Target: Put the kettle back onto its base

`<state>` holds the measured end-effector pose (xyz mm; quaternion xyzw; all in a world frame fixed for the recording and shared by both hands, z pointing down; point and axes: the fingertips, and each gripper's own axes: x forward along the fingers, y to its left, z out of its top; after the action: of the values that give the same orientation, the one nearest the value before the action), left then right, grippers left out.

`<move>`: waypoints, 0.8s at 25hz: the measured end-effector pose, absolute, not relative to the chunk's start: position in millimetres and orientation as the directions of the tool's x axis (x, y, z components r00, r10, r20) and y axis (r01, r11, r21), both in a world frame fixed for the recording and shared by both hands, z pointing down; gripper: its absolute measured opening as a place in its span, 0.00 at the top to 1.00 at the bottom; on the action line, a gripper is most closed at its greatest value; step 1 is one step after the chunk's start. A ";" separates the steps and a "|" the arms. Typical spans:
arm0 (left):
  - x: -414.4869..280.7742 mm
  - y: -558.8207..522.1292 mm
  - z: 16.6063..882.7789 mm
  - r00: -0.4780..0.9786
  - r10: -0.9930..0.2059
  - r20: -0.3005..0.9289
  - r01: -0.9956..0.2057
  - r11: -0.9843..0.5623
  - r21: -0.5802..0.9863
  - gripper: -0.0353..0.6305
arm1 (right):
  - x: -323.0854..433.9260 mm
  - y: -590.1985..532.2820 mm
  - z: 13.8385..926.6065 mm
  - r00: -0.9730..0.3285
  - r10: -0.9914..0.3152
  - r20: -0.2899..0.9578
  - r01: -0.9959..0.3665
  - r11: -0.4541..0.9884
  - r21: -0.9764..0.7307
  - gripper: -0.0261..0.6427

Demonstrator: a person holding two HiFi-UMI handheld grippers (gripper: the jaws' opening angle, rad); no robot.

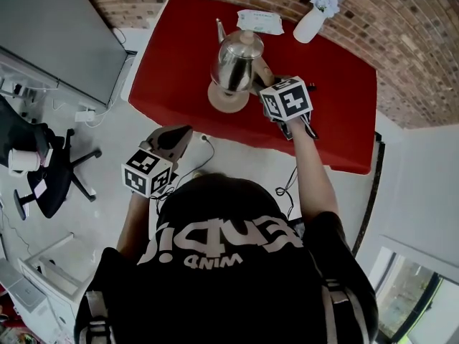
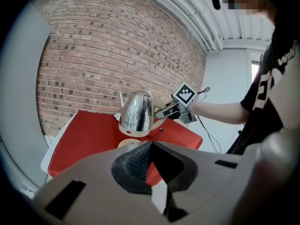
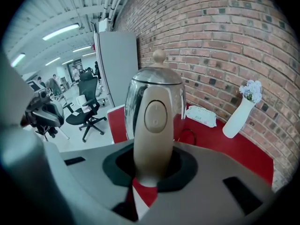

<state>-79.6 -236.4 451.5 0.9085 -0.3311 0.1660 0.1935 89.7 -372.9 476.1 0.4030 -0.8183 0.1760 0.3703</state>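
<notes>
A shiny steel kettle (image 1: 235,61) with a beige knob hangs just over its round beige base (image 1: 224,102) on the red table (image 1: 179,70). My right gripper (image 1: 264,79) comes from the right and is shut on the kettle's beige handle (image 3: 152,130), which fills the space between its jaws (image 3: 149,172). From the left gripper view the kettle (image 2: 137,112) floats slightly above the base (image 2: 130,143), with the right gripper (image 2: 165,112) beside it. My left gripper (image 1: 185,132) is off the table's near left corner, shut (image 2: 151,146) with nothing in it.
A white vase of flowers (image 1: 314,18) and a packet of wipes (image 1: 259,21) stand at the table's far edge by the brick wall. A cord (image 1: 206,143) trails off the near edge. A grey cabinet (image 1: 57,34) and an office chair (image 1: 57,181) are to the left.
</notes>
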 end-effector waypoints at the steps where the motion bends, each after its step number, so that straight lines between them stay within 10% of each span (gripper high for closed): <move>1: -80.3 -236.2 451.8 0.725 -0.536 0.432 -0.666 -0.706 0.242 0.93 | 89.5 -372.9 479.6 -0.398 -0.529 0.750 -0.792 0.610 0.010 0.85; 20: -86.1 -231.3 461.5 0.713 -0.534 0.454 -0.678 -0.690 0.254 0.93 | 85.6 -365.4 540.2 -0.365 -0.543 0.757 -0.825 0.565 0.007 0.85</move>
<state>-86.1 -231.3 461.5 0.9023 -0.3357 0.1752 0.2060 85.6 -365.4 540.2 0.4255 -0.8037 0.1910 0.3695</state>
